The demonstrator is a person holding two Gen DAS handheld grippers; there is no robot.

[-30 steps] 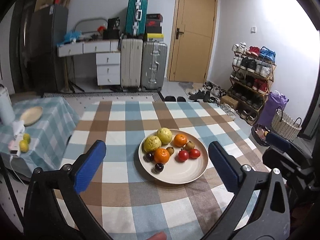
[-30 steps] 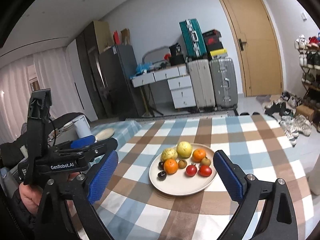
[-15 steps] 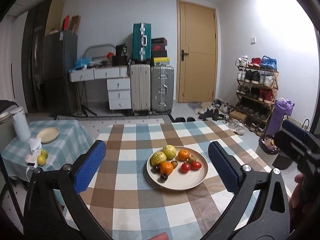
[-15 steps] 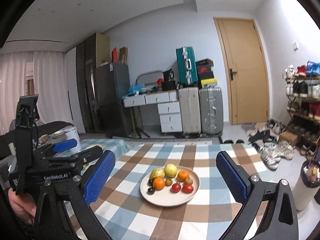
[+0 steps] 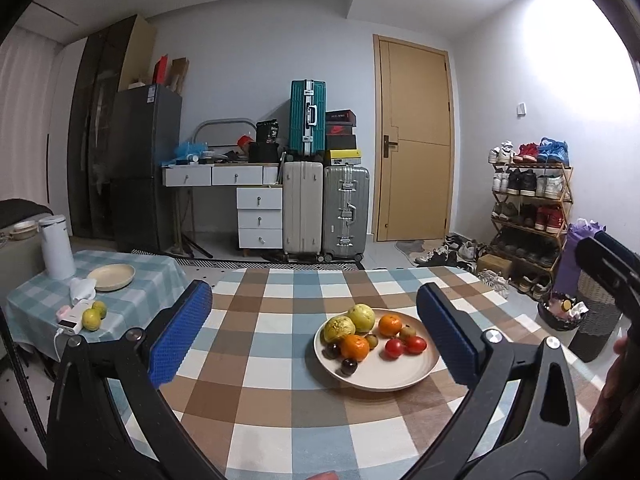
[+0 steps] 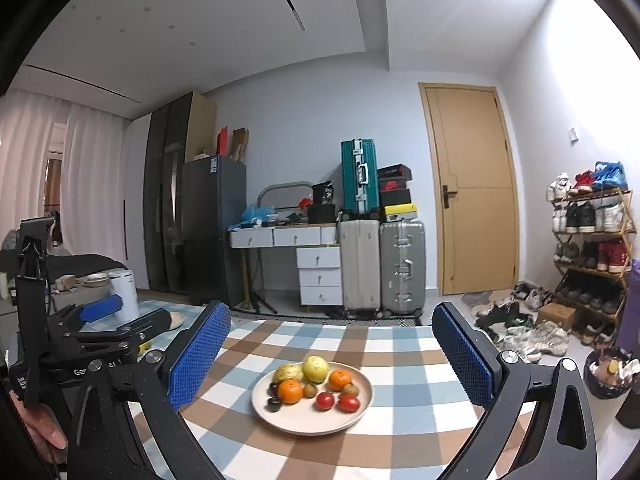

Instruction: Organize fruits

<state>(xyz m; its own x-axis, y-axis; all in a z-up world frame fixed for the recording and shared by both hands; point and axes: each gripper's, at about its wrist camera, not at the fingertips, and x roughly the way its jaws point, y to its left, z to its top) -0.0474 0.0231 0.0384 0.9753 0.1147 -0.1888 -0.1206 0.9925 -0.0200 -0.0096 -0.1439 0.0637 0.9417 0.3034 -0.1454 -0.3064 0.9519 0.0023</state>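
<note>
In the left wrist view, the left tongs (image 5: 314, 330) are spread wide and hold nothing; their blue padded fingers (image 5: 182, 334) stand at the lower left and lower right of the frame. Between them, a little right of the centre, lies the round beige plate (image 5: 400, 378) on the table with the checked brown, blue and white cloth (image 5: 272, 364). All the fruit sits together at the far side of the plate: two yellow-green guavas (image 5: 339, 329), two oranges (image 5: 355, 347), two red tomatoes (image 5: 416, 344), small brown kiwis and dark plums (image 5: 349, 367). The near half of the plate is bare, probably so that pieces can be sorted there. At the middle left of the frame a second, smaller table with a pale checked cloth (image 5: 152, 284) carries an empty beige plate (image 5: 111, 277) and two more yellow-green fruits (image 5: 91, 319); I think this plate may be the place for sorted fruit.

In the right wrist view, the right tongs (image 6: 332, 354) are also spread and empty, and the plate with fruit (image 6: 360, 408) is in the lower centre between the fingers. The left tool shows at the lower left, held by a hand (image 6: 40, 432). Both tools are above and in front of the plate, apart from it, so I judge that no fruit is taken yet.
</note>
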